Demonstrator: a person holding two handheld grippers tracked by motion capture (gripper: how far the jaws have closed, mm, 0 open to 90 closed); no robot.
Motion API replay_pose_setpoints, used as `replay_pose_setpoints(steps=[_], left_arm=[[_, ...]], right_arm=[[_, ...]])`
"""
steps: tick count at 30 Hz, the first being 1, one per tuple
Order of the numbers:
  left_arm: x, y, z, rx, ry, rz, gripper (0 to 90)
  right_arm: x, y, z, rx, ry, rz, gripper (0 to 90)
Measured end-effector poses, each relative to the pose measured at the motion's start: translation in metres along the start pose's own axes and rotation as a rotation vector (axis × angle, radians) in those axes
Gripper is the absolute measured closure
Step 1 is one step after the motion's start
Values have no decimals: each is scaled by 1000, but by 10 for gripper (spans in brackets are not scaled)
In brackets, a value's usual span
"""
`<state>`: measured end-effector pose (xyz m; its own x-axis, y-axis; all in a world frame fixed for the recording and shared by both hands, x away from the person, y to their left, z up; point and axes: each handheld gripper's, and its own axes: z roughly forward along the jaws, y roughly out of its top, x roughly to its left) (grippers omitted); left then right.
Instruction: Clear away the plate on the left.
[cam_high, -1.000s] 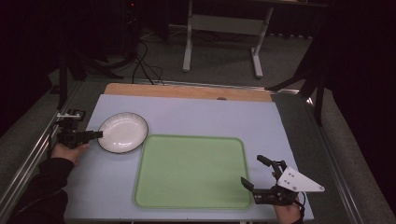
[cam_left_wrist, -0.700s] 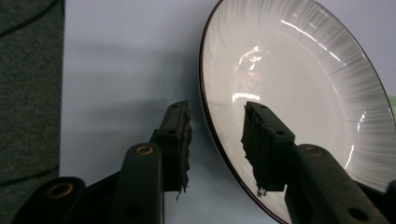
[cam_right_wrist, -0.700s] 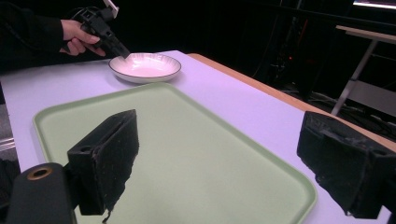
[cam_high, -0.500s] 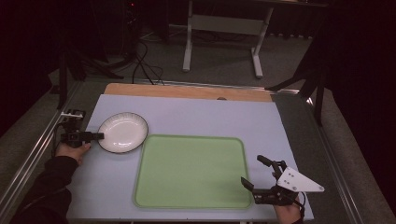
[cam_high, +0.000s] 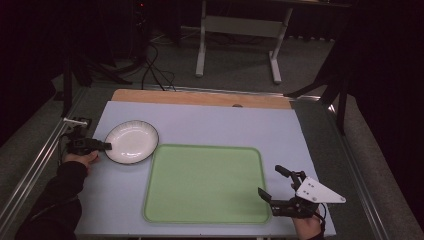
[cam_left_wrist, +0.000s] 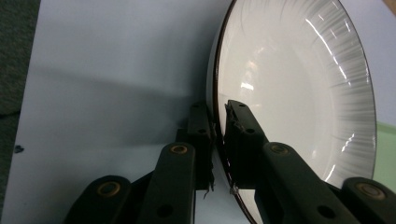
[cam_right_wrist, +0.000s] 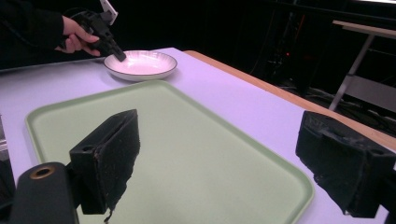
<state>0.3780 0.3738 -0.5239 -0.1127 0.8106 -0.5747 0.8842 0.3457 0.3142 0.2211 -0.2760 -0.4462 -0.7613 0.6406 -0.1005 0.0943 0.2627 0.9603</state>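
Pinching the near-left rim of the round white ribbed plate (cam_high: 131, 142), the left hand-held gripper (cam_high: 106, 146) is clamped on it, plate resting on the pale lilac bench (cam_high: 210, 125). Just beside the plate lies a flat green rectangular tray (cam_high: 205, 182); the right hand-held gripper (cam_high: 275, 185) hangs with jaws spread wide at the tray's near-right corner.

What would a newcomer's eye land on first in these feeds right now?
Probably the big empty green tray at the middle of the lilac table, with the white plate just off its far left corner. Next, the left gripper, shut on the plate's near rim, one jaw inside it and one outside. The right gripper waits open at the tray's right edge.
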Motion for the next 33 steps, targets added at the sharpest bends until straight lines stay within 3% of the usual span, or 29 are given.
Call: replay_pose_setpoints(steps=[11, 15, 25, 33], left_arm=[[2, -1, -3, -43, -15, -66, 859], [-1, 2, -8, -50, -3, -42, 863], [-9, 3, -24, -64, -14, -27, 851], [-18, 3, -40, -83, -42, -17, 850]], right_arm=[[-4, -1, -3, -8, -9, 21, 132], [-5, -1, -3, -7, -15, 22, 133], [-6, 0, -5, -15, -35, 23, 132], [-6, 0, -6, -15, -37, 20, 132]])
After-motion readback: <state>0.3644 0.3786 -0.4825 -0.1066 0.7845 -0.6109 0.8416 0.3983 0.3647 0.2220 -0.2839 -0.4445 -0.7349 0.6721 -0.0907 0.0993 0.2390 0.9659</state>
